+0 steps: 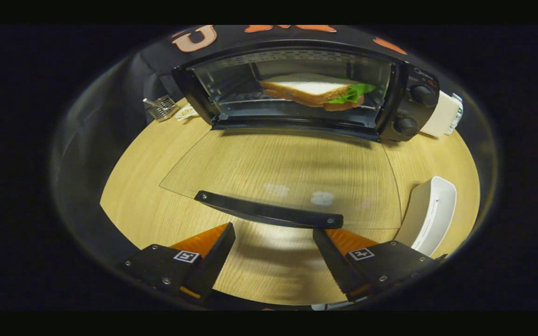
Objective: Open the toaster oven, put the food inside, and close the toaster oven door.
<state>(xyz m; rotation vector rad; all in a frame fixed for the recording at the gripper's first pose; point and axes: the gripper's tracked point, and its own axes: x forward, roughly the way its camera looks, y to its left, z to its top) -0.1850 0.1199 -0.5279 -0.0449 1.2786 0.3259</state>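
Gripper point(273, 245): fingers wide apart, holding nothing, bottom of frame.
Handle point(269, 210): just ahead of fingers, prob. next thing to lift.
Glass door point(287, 168): lying flat open, mid frame.
Sandwich point(315, 92): on rack inside toaster oven point(407, 98), top of frame.
White tray point(430, 212): lower right, looks empty.
Job left: shut door.

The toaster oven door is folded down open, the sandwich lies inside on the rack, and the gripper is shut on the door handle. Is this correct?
One part is wrong. In the gripper view the gripper is open and holds nothing; the door handle lies just ahead of its fingers. The toaster oven door is indeed folded down, and the sandwich is inside on the rack.
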